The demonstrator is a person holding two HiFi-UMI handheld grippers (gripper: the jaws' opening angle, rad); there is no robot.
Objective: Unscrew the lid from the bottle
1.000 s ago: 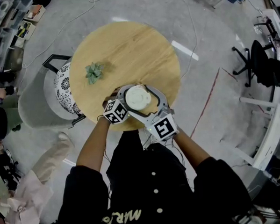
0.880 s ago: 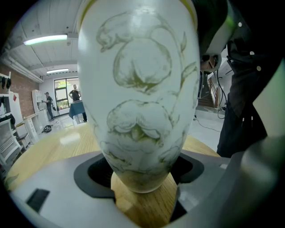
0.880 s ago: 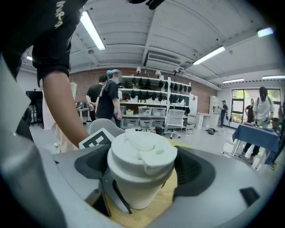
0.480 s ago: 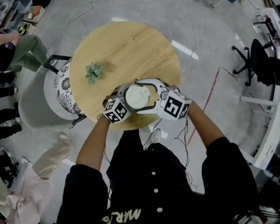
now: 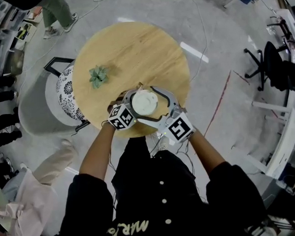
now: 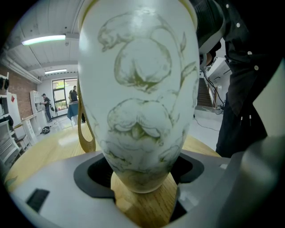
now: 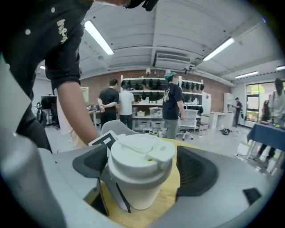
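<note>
A white bottle [image 6: 139,98] with a pale green pattern stands on the round wooden table [image 5: 134,46], near the edge closest to me. My left gripper [image 6: 142,178] is shut on the bottle's narrow lower body, with a dark pad against each side. The white lid [image 7: 141,151] sits on top of the bottle, seen from above as a white disc [image 5: 144,102]. My right gripper [image 7: 140,171] reaches in from the lower right around the lid. Its jaws are opening, and a gap shows between the lid and the right-hand pad [image 7: 196,171].
A small green plant [image 5: 99,75] lies on the table's left part. A grey chair with a patterned cushion [image 5: 67,92] stands against the table's left side. An office chair [image 5: 273,64] and desks are at the right. Cables run across the floor.
My right gripper swung up to the bottle's right side, then came back to the lower right. The left gripper and the bottle have stayed put.
</note>
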